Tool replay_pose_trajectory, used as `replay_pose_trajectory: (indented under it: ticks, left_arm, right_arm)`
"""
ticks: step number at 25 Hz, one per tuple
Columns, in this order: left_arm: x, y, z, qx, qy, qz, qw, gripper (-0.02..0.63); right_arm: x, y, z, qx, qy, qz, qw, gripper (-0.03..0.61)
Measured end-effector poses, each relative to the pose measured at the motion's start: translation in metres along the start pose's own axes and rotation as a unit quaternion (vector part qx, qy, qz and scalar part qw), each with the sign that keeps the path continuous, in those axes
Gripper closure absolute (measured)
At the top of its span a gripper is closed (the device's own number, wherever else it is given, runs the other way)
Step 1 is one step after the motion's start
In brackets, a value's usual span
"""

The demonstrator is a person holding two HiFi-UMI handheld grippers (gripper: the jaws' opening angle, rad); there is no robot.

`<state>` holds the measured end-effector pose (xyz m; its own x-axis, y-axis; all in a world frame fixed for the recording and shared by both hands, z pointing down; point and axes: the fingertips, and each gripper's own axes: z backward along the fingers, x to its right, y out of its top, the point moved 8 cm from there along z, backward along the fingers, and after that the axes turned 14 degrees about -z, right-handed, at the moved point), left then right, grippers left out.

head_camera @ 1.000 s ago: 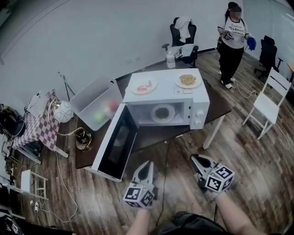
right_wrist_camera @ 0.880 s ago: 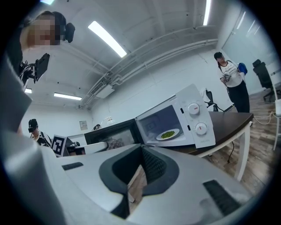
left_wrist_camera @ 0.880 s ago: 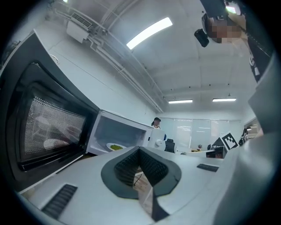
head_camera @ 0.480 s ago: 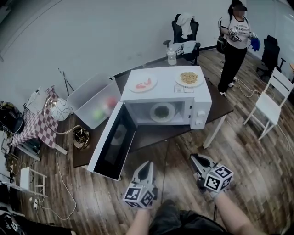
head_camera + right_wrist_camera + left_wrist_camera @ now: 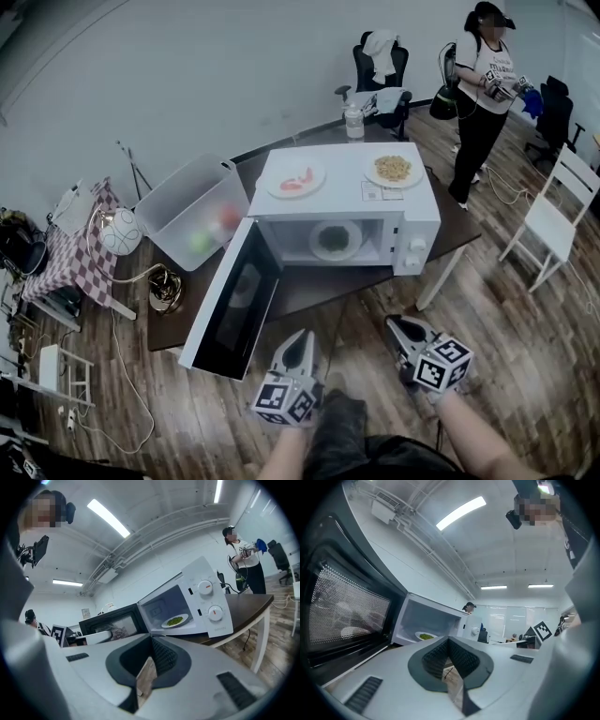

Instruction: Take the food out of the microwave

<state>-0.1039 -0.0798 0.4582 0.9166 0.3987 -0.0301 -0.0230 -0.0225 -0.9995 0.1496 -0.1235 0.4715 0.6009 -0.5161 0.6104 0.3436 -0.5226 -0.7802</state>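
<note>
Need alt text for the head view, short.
A white microwave sits on a dark table with its door swung open and a plate of green food inside. A plate of red food and a plate of yellowish food rest on top. The left gripper and right gripper are low in front, short of it, jaws together.

Leaving the front mouth of the microwave (image 5: 349, 199) wide open and keeping the wooden floor (image 5: 375, 323) in front of it bare. Blocking the approach from the microwave's left with the swung-out door (image 5: 234, 298), reaching forward past the table edge (image 5: 314, 289). Crowding the microwave's left rear with a clear bin (image 5: 187, 202). Taking up the middle of the microwave's cavity with a plate of greens (image 5: 333, 238). Keeping a person (image 5: 483, 84) and a white chair (image 5: 553, 211) well off to the microwave's right.
</note>
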Motion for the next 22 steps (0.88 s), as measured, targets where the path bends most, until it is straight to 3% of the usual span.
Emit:
replay_pose_trajectory:
  ticks: [12,22]
  left_arm:
    - [-0.035,-0.004,-0.049,0.008,-0.008,-0.008,0.9999,0.614]
    - [-0.065,-0.02,-0.079,0.006,-0.008,-0.002,0.9999,0.614]
  right_arm:
    - [0.013,0.015,-0.069,-0.007,-0.011,-0.013,1.0,0.577]
    - [0.034,0.022,-0.132,0.007,-0.042,-0.091,0.995,0.575]
